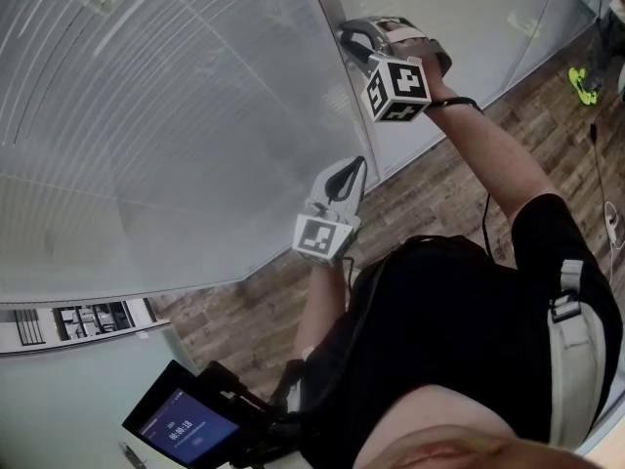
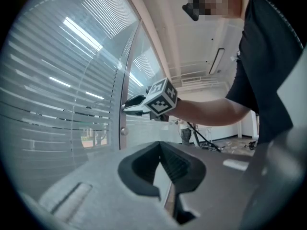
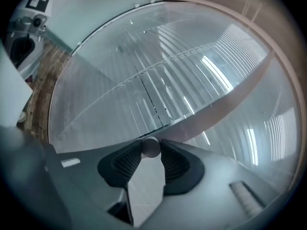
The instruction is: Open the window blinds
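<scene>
Slatted blinds (image 1: 146, 115) hang behind the glass of a partition; their slats also show in the left gripper view (image 2: 53, 104) and the right gripper view (image 3: 158, 80). A pale upright frame post (image 1: 332, 18) divides the panes. My right gripper (image 1: 350, 39) reaches up to this post and is shut on a small round grey knob (image 3: 150, 145), pinched between its ribbed pads (image 3: 129, 159). The left gripper view shows that right gripper (image 2: 128, 104) at the post. My left gripper (image 1: 359, 164) hangs lower, close to the glass, shut with nothing between its fingertips (image 2: 160, 145).
A second small knob (image 2: 123, 131) sits on the post below the right gripper. Wood-plank floor (image 1: 439, 184) runs along the partition's foot. A device with a lit screen (image 1: 181, 423) is at the lower left. A yellow-green object (image 1: 584, 86) and cables lie at the far right.
</scene>
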Motion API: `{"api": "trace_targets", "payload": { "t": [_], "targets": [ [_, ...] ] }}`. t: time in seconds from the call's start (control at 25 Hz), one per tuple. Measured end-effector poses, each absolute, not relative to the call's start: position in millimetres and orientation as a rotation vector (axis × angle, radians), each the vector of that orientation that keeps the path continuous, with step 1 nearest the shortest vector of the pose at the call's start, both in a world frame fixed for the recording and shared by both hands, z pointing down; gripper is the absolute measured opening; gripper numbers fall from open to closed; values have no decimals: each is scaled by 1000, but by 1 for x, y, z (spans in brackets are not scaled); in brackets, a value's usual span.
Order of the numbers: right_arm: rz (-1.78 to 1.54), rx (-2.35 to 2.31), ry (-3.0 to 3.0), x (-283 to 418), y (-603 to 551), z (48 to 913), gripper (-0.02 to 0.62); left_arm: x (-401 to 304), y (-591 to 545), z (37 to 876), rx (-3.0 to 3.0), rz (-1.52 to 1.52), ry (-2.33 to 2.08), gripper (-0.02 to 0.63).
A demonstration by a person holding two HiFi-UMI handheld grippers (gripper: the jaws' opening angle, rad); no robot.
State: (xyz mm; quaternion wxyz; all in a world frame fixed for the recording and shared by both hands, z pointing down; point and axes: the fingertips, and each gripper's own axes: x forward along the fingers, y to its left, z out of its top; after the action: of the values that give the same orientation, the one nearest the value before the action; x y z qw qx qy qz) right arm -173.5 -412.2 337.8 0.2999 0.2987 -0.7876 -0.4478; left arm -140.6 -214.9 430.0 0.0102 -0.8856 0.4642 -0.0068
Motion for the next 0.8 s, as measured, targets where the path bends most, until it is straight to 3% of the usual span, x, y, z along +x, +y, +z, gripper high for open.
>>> {"api": "trace_targets", "payload": {
  "t": [0.8],
  "targets": [
    [-143,1002,-2758,-166,-425,333,130,-141,-212,434,-2779,-20,1455,3]
  ]
}}
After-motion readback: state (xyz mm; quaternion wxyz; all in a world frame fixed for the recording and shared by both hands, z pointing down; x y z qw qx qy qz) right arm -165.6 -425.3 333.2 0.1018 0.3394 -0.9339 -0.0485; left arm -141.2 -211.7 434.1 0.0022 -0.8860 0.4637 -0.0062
